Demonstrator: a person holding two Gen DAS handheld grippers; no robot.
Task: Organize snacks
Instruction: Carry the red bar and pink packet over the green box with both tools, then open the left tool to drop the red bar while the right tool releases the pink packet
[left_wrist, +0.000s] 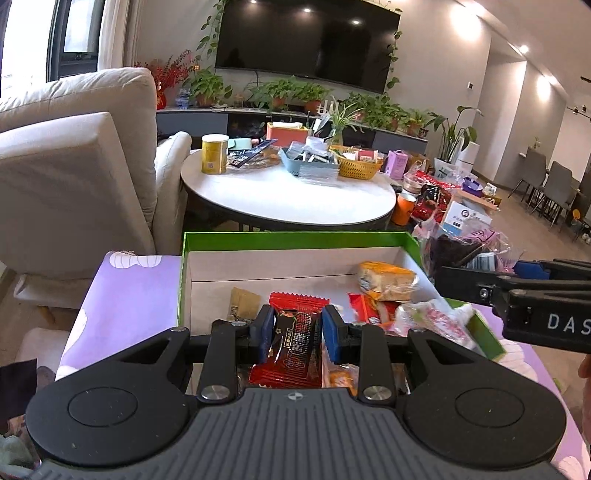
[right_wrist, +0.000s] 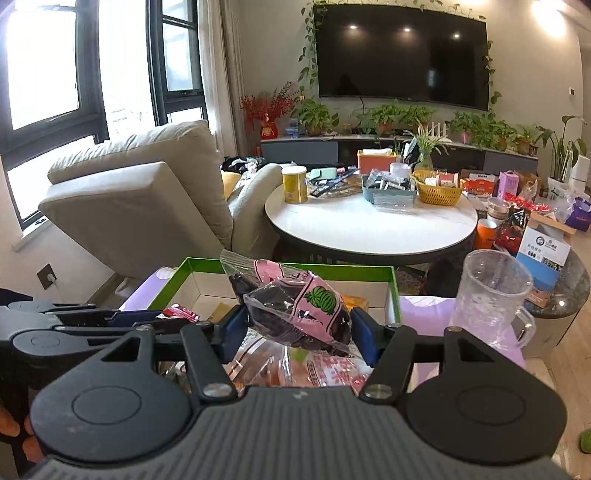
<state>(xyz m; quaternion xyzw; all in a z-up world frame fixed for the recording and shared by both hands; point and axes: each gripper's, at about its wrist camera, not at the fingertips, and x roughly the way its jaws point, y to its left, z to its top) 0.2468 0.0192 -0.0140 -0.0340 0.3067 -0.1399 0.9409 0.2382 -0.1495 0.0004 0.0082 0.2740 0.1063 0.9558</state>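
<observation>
The green box (left_wrist: 295, 238) holds loose snack packets; left tongs (left_wrist: 298, 328) clench a red packet (left_wrist: 291, 339), right tongs (right_wrist: 293, 330) a pink-labelled bag (right_wrist: 299, 314).

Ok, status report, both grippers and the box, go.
Left gripper shut on red snack packet. Right gripper shut on pink watermelon bag. Both over green box, snacks already inside. Nothing in the way.

A round white-topped table (right_wrist: 369, 225) stands mid-room, bearing a yellow cylindrical can (right_wrist: 294, 184), a woven yellow basket (right_wrist: 437, 194) and a grey-blue plastic tray (right_wrist: 393, 192) (its contents too small to tell). Left of it sits a beige cushioned armchair (right_wrist: 147, 192). A large black wall-mounted television (right_wrist: 402, 55) hangs behind, above potted green plants (right_wrist: 388, 116). A clear plastic measuring jug (right_wrist: 491, 295) stands near right.
</observation>
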